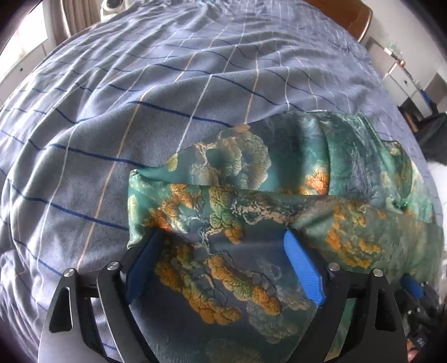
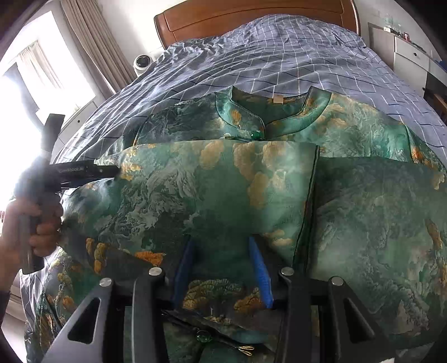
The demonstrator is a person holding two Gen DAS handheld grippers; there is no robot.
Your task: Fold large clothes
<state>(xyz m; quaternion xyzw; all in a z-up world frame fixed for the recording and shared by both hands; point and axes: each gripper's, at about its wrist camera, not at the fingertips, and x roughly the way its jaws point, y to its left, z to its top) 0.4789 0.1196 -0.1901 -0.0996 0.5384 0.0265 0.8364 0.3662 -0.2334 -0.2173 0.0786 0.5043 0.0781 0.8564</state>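
A green satin dress (image 2: 223, 178) with orange and gold cloud print lies on the bed, its stand-up collar (image 2: 268, 111) toward the headboard. Its lower part is folded up over the body, the folded edge just below the collar. My right gripper (image 2: 220, 245) stands open over the near fold, blue fingers (image 2: 259, 268) spread with cloth lying between them. My left gripper (image 1: 223, 237) is open over the dress (image 1: 251, 195) at its left side, blue fingers (image 1: 301, 259) wide apart on the cloth. The left gripper also shows in the right wrist view (image 2: 111, 170), held by a hand.
The bed is covered by a blue checked sheet (image 1: 167, 83). A wooden headboard (image 2: 251, 16) stands at the far end. Curtains and a bright window (image 2: 56, 69) are on the left, white drawers (image 2: 410, 55) on the right. A white round device (image 2: 143, 62) sits by the bed's left edge.
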